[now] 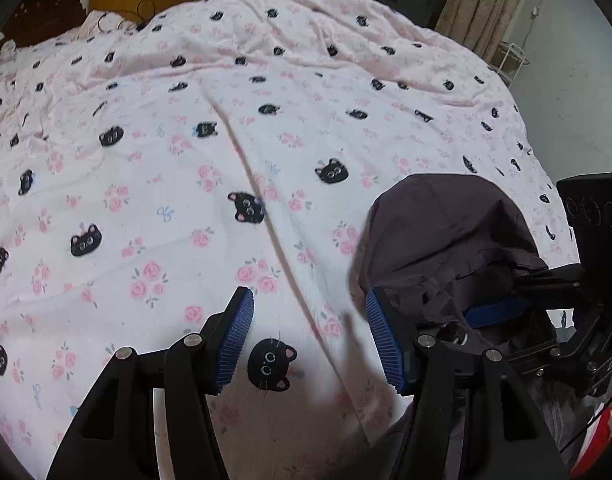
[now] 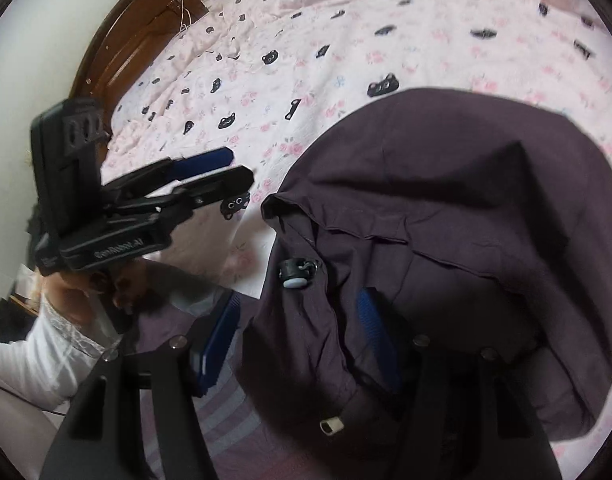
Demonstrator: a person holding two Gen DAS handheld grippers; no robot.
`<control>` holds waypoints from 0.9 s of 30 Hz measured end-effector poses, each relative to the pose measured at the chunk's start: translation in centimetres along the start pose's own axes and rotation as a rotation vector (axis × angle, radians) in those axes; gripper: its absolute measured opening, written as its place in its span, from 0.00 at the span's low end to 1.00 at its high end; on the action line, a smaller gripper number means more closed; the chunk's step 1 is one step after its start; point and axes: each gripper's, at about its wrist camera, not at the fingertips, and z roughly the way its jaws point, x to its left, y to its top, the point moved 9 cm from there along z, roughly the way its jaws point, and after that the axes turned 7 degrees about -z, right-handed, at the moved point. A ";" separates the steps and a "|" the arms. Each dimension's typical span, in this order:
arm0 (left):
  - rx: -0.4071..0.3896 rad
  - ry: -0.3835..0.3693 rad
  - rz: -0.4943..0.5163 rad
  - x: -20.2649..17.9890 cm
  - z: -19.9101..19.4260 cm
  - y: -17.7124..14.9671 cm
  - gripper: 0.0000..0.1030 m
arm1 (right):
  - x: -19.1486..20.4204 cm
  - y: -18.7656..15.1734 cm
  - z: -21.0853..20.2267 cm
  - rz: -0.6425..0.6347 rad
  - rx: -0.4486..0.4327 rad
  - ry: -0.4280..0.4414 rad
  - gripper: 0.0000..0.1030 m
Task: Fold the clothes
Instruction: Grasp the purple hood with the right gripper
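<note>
A dark purple garment (image 2: 466, 208) is seen bunched in a loose mound on the bed (image 1: 146, 184), at its near edge, on a pink sheet printed with cat faces and roses. A hood-like dome, a seam, a cord stopper (image 2: 296, 274) and a small tab (image 2: 332, 425) are visible on it; no flat, squared layer is shown anywhere.

The left gripper (image 1: 310, 340) is held over bare sheet, just beside the garment's left edge. Its fingers (image 1: 236, 336) are spread apart, and nothing is held between them: only the sheet and one cat print are seen in the gap.

The right gripper (image 2: 302, 344) is pointed down into the garment. Its fingers (image 2: 220, 340) are parted, and folds of the dark cloth lie in the gap, draped over the right-hand finger. The left-hand pad is seen clear of the cloth, so no grip is judged to be made.

A sleeve (image 2: 46, 356) and part of a hand are visible behind the left gripper in the right wrist view.

The task is judged to be at its start. No fold is seen completed. The garment remains to be grasped, spread flat on the bed, smoothed, and folded.
</note>
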 end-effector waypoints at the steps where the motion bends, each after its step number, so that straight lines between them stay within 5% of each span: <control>1: 0.008 0.001 -0.002 0.1 0.1 -0.1 0.52 | 0.0 0.1 0.3 0.000 0.003 0.012 0.63; 13: 0.028 -0.044 -0.042 1.0 0.4 0.2 0.52 | 3.2 0.9 0.2 -0.124 0.009 0.054 0.63; 18: 0.045 -0.154 -0.079 0.1 0.0 0.4 0.52 | 3.4 0.9 0.7 -0.108 0.028 0.071 0.63; 23: 0.062 -0.232 -0.146 0.1 -0.2 0.7 0.52 | 5.1 0.7 0.3 -0.130 0.026 0.202 0.63; 27: 0.086 -0.279 -0.187 0.1 0.1 0.7 0.52 | 4.7 0.8 0.5 -0.141 0.040 0.154 0.63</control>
